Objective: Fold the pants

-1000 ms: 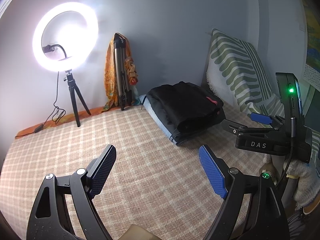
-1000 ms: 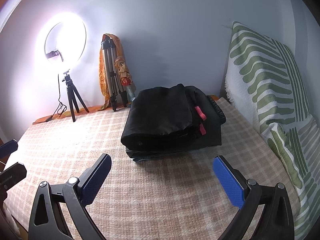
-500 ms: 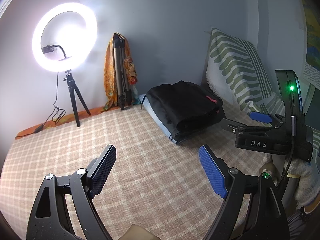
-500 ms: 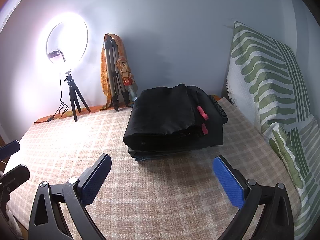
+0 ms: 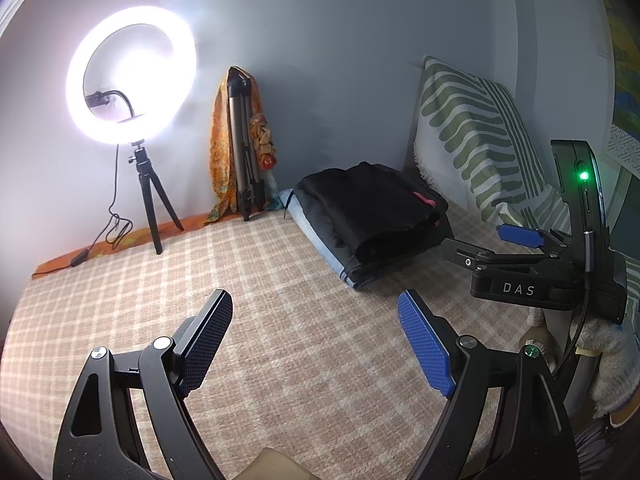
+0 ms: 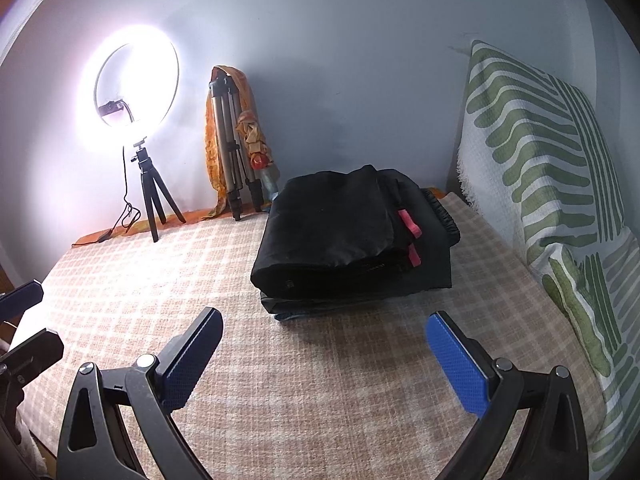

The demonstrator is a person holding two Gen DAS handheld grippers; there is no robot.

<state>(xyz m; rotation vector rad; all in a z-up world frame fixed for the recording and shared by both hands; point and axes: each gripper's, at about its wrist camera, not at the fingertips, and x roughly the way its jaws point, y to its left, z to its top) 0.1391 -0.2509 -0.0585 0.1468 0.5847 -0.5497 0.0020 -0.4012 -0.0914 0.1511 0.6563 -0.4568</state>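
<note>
— Where are the pants?

— A folded stack of dark pants (image 6: 352,236) lies on the checked bedspread (image 6: 320,380), in front of the grey wall and just left of the green-striped blanket (image 6: 552,168). A pale blue garment (image 5: 316,236) shows at the bottom of the stack, red tags (image 6: 410,226) at its right side.

— And the grippers?

— Both hover over the bedspread, short of the stack. The left gripper (image 5: 320,340) has its fingers spread wide, holding nothing; the right gripper (image 6: 324,356) is likewise agape and empty, nearer the stack.

— What else stands near the stack?

— To its left, against the wall, a folded tripod (image 6: 232,152) draped in orange cloth, then a lit ring light (image 6: 132,88).
</note>
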